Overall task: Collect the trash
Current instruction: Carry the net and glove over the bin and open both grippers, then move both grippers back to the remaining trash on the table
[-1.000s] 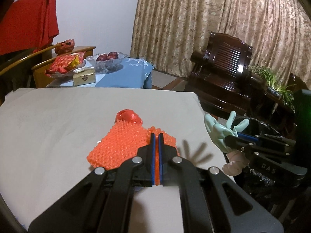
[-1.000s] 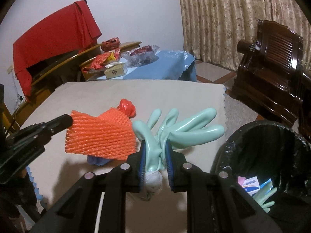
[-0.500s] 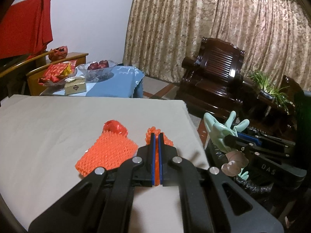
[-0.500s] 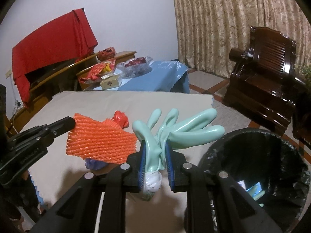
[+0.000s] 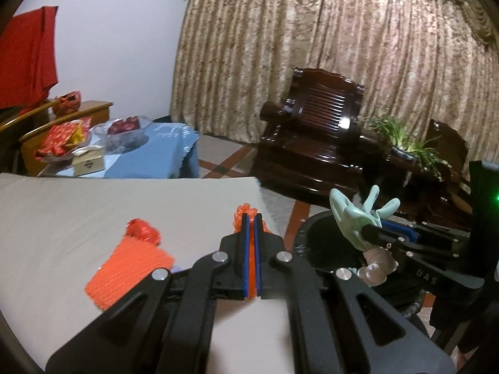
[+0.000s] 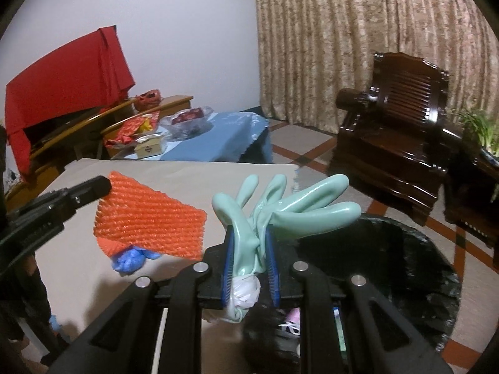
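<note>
Over the black-lined bin [image 6: 389, 274], right claw [image 6: 249, 265] is clamped on a limp mint rubber glove [image 6: 280, 208] at the cuff: light, floppy, fingers drooping. Beside the bin, left claw [image 5: 251, 243] is pinched on orange foam net [image 6: 149, 221]: featherlight, squashy, edge grip is enough.

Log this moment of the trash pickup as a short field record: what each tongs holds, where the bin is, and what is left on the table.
left tongs: shut on the orange foam net, lifted clear of the table
right tongs: shut on the mint rubber glove, with the white wad at its cuff
bin: black-lined, on the floor at the table's right edge, below the glove; already holds some trash
table: beige cover; red crumpled wrapper and blue crumpled piece still lie on it
</note>
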Action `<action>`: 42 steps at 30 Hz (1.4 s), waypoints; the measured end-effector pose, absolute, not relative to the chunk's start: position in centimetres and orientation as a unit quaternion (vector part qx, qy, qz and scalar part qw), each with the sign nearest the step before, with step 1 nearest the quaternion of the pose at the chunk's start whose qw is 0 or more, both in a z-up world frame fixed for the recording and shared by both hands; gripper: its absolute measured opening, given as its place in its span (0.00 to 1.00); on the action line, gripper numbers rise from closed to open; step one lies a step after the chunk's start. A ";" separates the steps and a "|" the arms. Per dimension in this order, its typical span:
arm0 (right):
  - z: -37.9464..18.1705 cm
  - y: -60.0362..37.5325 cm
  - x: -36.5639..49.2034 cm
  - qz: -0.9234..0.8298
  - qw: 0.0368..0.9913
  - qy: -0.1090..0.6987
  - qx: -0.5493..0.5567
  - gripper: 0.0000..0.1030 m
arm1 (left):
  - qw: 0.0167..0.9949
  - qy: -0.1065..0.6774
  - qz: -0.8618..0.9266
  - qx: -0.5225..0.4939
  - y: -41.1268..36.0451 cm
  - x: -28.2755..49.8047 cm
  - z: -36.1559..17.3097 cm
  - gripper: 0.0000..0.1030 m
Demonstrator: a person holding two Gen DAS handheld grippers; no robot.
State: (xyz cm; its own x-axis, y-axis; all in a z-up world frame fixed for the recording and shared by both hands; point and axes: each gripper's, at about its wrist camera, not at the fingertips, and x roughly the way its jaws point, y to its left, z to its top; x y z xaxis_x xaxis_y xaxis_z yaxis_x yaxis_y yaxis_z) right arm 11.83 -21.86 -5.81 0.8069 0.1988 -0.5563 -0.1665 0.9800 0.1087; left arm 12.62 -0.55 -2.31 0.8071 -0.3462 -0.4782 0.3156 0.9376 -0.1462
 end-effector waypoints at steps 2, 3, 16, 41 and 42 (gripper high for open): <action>-5.7 -23.0 11.5 0.085 0.951 0.295 0.030 0.19 | 0.949 0.255 -0.185 -0.027 -1.6 12.8 -2.0 0.02; -5.6 -23.7 11.3 0.077 0.952 0.294 0.032 0.19 | 0.947 0.253 -0.193 -0.025 -2.3 12.8 -1.9 0.02; -6.4 -31.2 9.5 -0.006 0.953 0.299 0.048 0.19 | 0.929 0.255 -0.270 0.002 -11.4 14.1 -2.4 0.02; -10.0 -34.8 8.7 -0.082 0.937 0.334 0.062 0.84 | 0.913 0.297 -0.282 0.002 -13.8 16.0 -6.3 0.69; -9.8 -34.5 8.5 -0.082 0.939 0.329 0.059 0.95 | 0.915 0.296 -0.274 0.001 -13.2 15.9 -6.3 0.76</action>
State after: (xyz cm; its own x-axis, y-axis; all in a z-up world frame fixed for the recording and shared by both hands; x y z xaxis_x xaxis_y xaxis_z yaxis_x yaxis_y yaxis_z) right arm 8.53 -34.53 -9.83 0.7705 -0.1144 -0.6271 0.1922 0.9797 0.0575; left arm 15.94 -13.17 -6.27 0.6753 -0.5007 -0.5416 0.5017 0.8501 -0.1604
